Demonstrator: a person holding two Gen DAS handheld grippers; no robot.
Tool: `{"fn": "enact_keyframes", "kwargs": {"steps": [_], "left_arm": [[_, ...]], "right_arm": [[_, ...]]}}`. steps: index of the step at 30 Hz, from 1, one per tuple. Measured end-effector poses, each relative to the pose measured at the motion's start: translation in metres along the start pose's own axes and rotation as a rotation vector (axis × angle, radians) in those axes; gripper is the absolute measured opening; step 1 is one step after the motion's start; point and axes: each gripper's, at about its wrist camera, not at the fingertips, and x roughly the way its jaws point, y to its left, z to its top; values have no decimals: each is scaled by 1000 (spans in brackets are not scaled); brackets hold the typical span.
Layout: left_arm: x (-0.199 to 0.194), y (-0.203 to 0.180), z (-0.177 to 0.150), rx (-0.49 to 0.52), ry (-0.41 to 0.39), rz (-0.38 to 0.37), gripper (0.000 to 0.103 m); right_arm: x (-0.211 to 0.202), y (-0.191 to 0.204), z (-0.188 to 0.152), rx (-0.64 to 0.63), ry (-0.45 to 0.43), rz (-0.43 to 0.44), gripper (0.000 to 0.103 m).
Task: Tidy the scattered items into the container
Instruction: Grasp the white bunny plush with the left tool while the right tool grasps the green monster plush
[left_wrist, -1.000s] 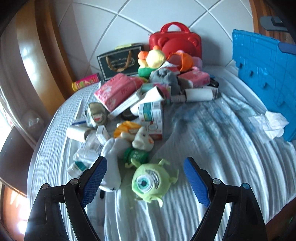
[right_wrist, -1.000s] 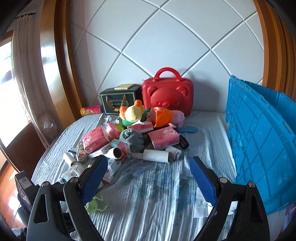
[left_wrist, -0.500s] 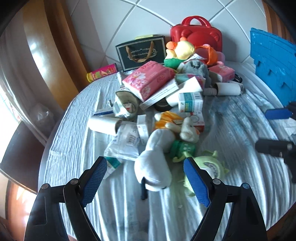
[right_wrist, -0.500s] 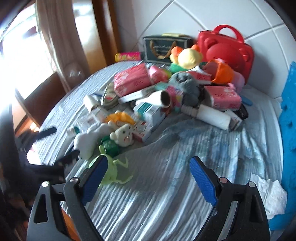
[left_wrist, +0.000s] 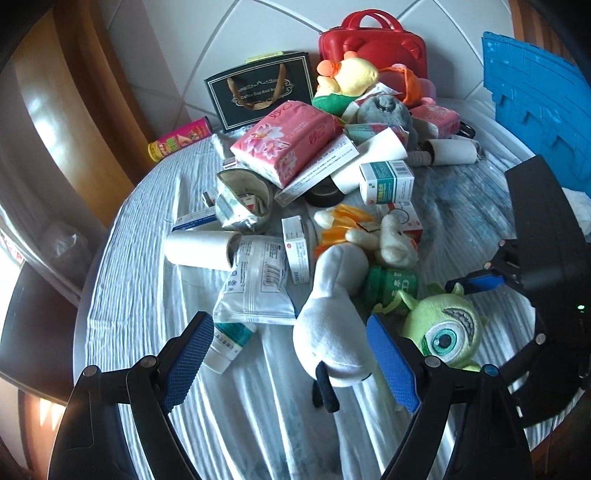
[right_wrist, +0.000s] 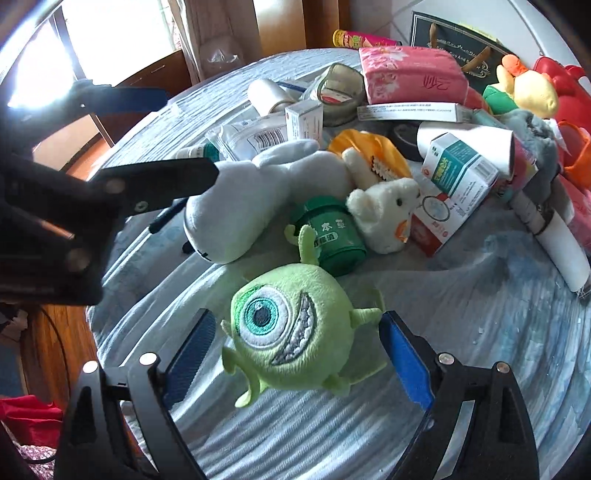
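A heap of toys, boxes and rolls lies on the bed's striped blue-white sheet (left_wrist: 129, 295). The green one-eyed plush (right_wrist: 291, 332) sits at the near edge of the heap. My right gripper (right_wrist: 299, 354) straddles it, jaws closing, with a small gap at the pads. The white plush (left_wrist: 332, 332) lies between the fingers of my open left gripper (left_wrist: 291, 363), close to the right pad (left_wrist: 391, 365) and far from the left one. The blue crate (left_wrist: 532, 92) stands at the back right.
A red bear case (left_wrist: 373, 40), a black gift bag (left_wrist: 258, 92) and a chips can (left_wrist: 181, 138) line the wall. A pink tissue pack (left_wrist: 288, 140), medicine boxes, paper rolls and a green jar (right_wrist: 332, 236) crowd the heap. The bed's edge is close below both grippers.
My right gripper has dropped and tilted down onto the green plush, which now sits between its jaws. My left gripper has shifted left, over the white plush. The right gripper has entered the left view.
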Motion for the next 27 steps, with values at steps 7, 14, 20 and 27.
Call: {"fn": "enact_keyframes", "kwargs": {"steps": [7, 14, 20, 27], "left_arm": [[21, -15, 8, 18, 33, -48, 85], [55, -30, 8, 39, 102, -73, 54], [60, -22, 2, -9, 118, -52, 43], [11, -17, 13, -45, 10, -25, 41]], "right_arm": [[-10, -1, -9, 8, 18, -19, 57], [-40, -32, -28, 91, 9, -56, 57], [-53, -45, -35, 137, -11, -49, 57], [-78, -46, -33, 133, -70, -71, 57]]}}
